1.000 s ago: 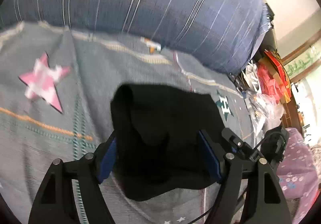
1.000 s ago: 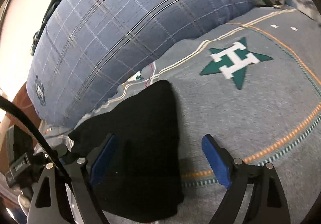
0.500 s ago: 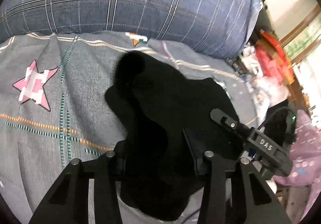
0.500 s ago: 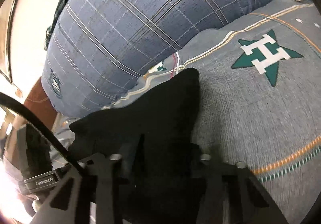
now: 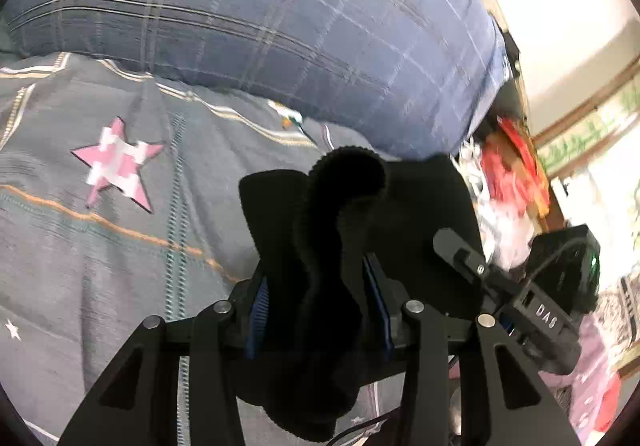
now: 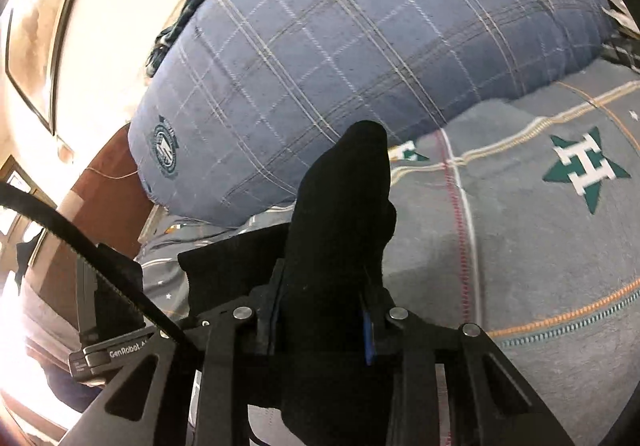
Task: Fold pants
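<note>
1. Since the earlier frames, both grippers have gone from wide open over the flat black pants to clamped on them, and the cloth has come up off the bedspread; the plaid pillow now fills more of each view.
2. The left gripper (image 5: 316,310) grips a bunched ridge of the pants (image 5: 340,230), blue pads pressed into the fabric on both sides. A ribbed edge curls up beyond the fingertips.
3. The right gripper (image 6: 320,310) is likewise clenched on a fold of the pants (image 6: 340,206), which stands up in a peak past its jaws.
4. The pants hang between the two grippers over the near part of the grey bedspread (image 5: 120,246), short of the pillow (image 5: 260,26) at the far side. How much cloth trails on the bed we cannot tell; the grippers hide it.
5. To do this step well, we judge: lift both ends evenly, keep the edge taut between the grippers, carry it over and lay it flat before letting go.
6. Pose: both grippers point forward and downward at the bed, side by side, the left gripper steeper.
</note>
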